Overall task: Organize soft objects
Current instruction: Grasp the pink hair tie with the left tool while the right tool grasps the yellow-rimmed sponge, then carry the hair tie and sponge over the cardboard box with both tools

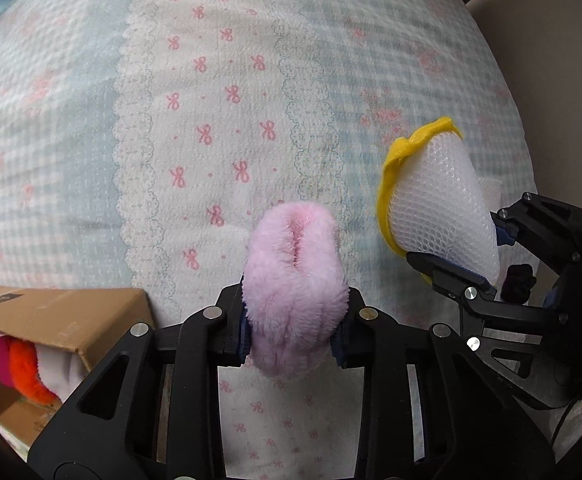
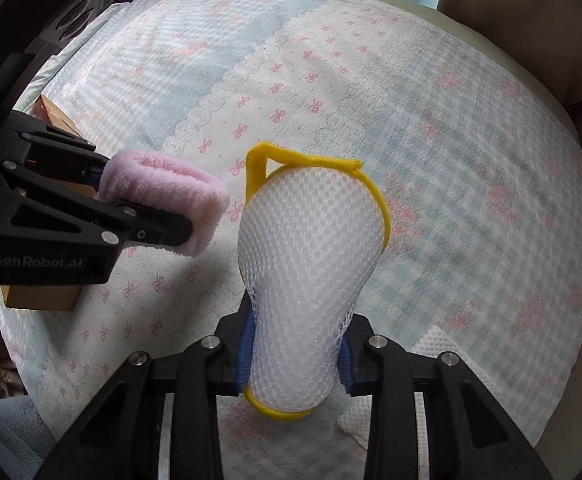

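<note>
While both jaws stand closed over the bed [image 1: 211,120], the left gripper [image 1: 295,324] pinches a compressible pink plush scrunchie [image 1: 295,280]; the right gripper [image 2: 295,360] squeezes a light, springy, yellow-rimmed mesh sponge [image 2: 311,248] at its narrow end.

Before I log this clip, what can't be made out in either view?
- Cardboard box: the left view's edge cuts it off; only pink and orange fluff shows inside. In the right view the left tongs hide most of it.
- Small black thing: left view, half hidden behind the right tongs; unidentifiable.
- Pink fluffy piece and white mesh pad: the parts between the pads are covered, both views.
</note>
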Available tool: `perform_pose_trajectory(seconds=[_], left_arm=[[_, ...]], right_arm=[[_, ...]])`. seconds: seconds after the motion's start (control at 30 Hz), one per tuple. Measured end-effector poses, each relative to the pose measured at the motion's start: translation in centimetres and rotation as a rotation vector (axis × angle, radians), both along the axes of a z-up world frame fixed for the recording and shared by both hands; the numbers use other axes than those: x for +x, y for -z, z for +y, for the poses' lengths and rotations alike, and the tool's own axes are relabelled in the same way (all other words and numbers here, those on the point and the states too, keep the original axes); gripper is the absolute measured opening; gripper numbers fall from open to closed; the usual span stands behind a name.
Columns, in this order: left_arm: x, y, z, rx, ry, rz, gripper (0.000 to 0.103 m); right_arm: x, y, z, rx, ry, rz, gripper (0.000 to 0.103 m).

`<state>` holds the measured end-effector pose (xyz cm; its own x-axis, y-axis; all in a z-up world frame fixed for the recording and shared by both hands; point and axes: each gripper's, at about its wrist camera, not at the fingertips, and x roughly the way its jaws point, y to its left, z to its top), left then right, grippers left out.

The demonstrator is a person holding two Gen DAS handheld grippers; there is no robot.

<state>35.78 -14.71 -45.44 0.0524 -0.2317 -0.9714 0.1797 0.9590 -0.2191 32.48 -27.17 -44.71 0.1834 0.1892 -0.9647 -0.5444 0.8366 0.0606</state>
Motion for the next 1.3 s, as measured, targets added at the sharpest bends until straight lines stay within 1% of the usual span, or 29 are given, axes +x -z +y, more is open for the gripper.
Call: perform_pose_trajectory(seconds=[0.03,0.13,0.23,0.27,0.3,0.33,0.47,0.63,0.77,0.93,1.13,1.3], left_arm=[[-0.5,-1.0,0.2,-0.006,-0.003,-0.01,0.027],[-2.2,-5.3,0.8,-0.024,-0.01,-0.051,0.027],[-4.3,-9.7,1.9,-0.046,-0.02,-0.101,0.027],[-4.6,-11.1,1.2,-0.052,-0.026,-0.117,0.027],[-5.4,-12.5,1.6,-0.058,-0.03,-0.133,0.027],[-5.3,-13.5,1.0,-0.063,-0.037,-0.148,0.027],[-7.5,-17.7,1.7,-0.064,-0.048,-0.215,0.027],[-10.4,-22.0,5.1,-0.082,-0.063,-0.277,0.027],[-12.3,-23.7,9.1,-0.083,-0.069,-0.306,0.027],[-14.4,-24.7,15.9,-0.07,-0.061,-0.317,0.027],[-15.3,-23.7,24.5,-0.052,-0.025,-0.286,0.027],[-14.8,-21.1,30.6,-0.029,0.01,-0.24,0.027]], right_arm=[[-0.2,-0.9,-0.2,0.005,0.015,-0.009,0.031],[-1.2,-3.9,-1.1,0.02,0.061,-0.04,0.031],[-2.5,-7.6,-1.5,0.04,0.117,-0.071,0.031],[-3.1,-8.9,-1.5,0.047,0.134,-0.084,0.031],[-3.8,-10.2,-1.4,0.052,0.149,-0.093,0.031],[-4.3,-11.5,-1.4,0.053,0.162,-0.102,0.031],[-6.7,-16.9,-0.6,0.069,0.209,-0.157,0.031],[-9.2,-21.9,1.8,0.067,0.248,-0.217,0.031],[-11.2,-24.3,4.8,0.093,0.281,-0.232,0.031],[-13.5,-25.3,10.2,0.109,0.321,-0.229,0.031],[-14.9,-24.8,17.8,0.123,0.39,-0.209,0.031],[-15.1,-22.7,23.4,0.122,0.466,-0.159,0.031]])
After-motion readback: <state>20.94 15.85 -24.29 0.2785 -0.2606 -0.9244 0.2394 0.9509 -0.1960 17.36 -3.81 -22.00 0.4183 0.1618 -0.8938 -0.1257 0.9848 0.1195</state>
